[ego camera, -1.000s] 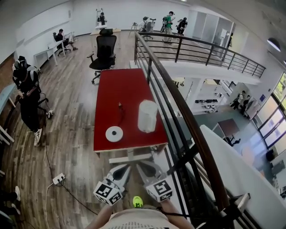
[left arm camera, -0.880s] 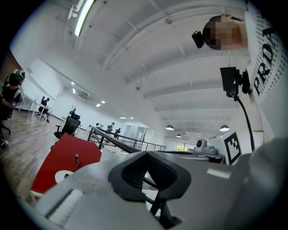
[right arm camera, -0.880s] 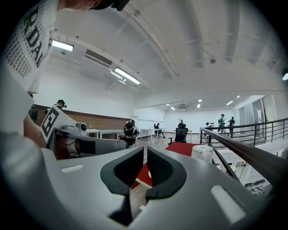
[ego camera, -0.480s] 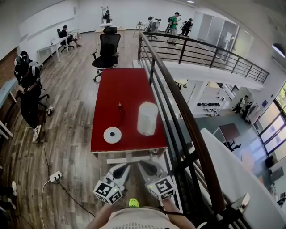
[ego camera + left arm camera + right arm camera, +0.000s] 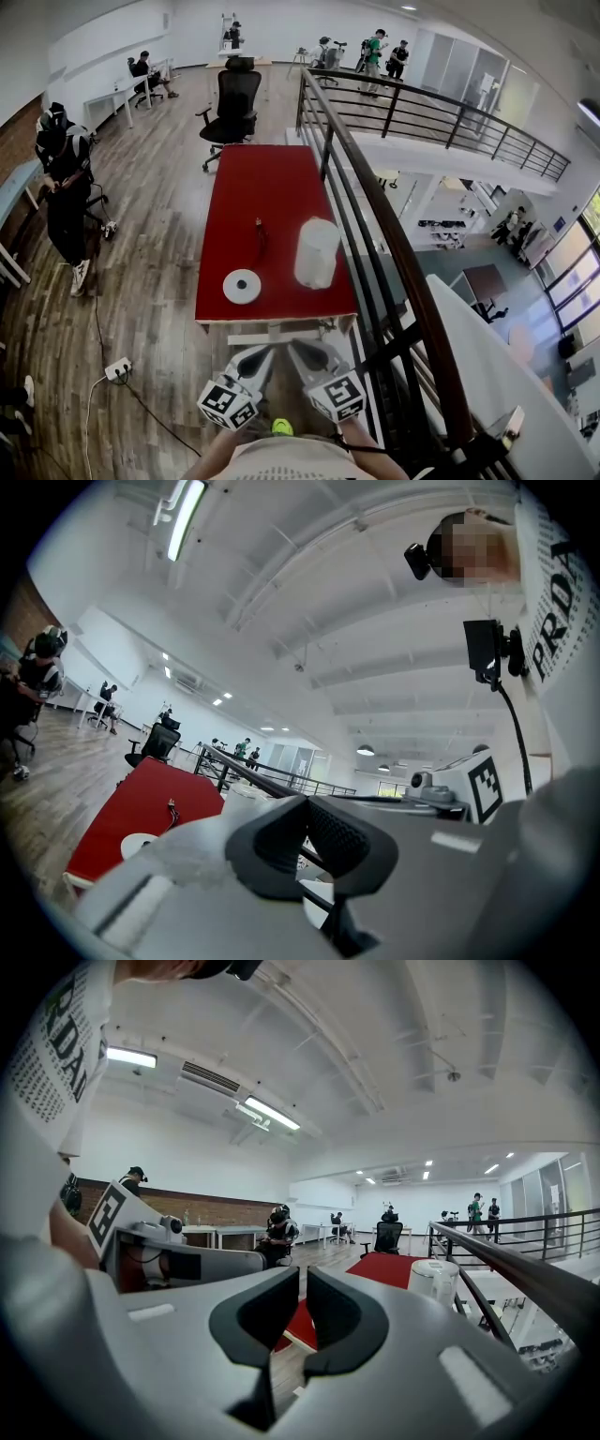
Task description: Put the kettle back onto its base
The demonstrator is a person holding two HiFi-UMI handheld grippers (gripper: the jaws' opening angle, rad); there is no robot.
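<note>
While both tools hang in front of me, short of the table, neither has anything in it. Left gripper (image 5: 255,356): pads pressed together, nothing between them. Right gripper (image 5: 305,354): jaws drawn in to a hair-thin slit, also empty. Both point roughly level toward the red table (image 5: 267,178).

Kettle (image 5: 317,253): white, round-bodied, upright. It stands on the table ahead of the right gripper and a shade to its right, toward the table's near end. Well beyond my tips.

Base (image 5: 242,286): flat white disc ahead of the left gripper. It sits left of the kettle, clearly apart from it, with nothing on it. A small dark plug or cord end (image 5: 259,228) lies on the table beyond the base.

Handling, my guess:
- Hard, smooth shell, so stiff under the pads but slippery.
- Weight unknown. It may hold water, in which case it will be heavy and want to swing.
- The body looks too wide for my jaws to span.
- The handle is the place to take it, high up near the lid so it hangs plumb. I cannot make out the handle in any view; I need to get closer first.
- The other tool could steady the body from the side.
- The base looks light and likely to skid if nudged, so the kettle should come straight down over its centre.
- Jaws must be spread before the reach.
</note>
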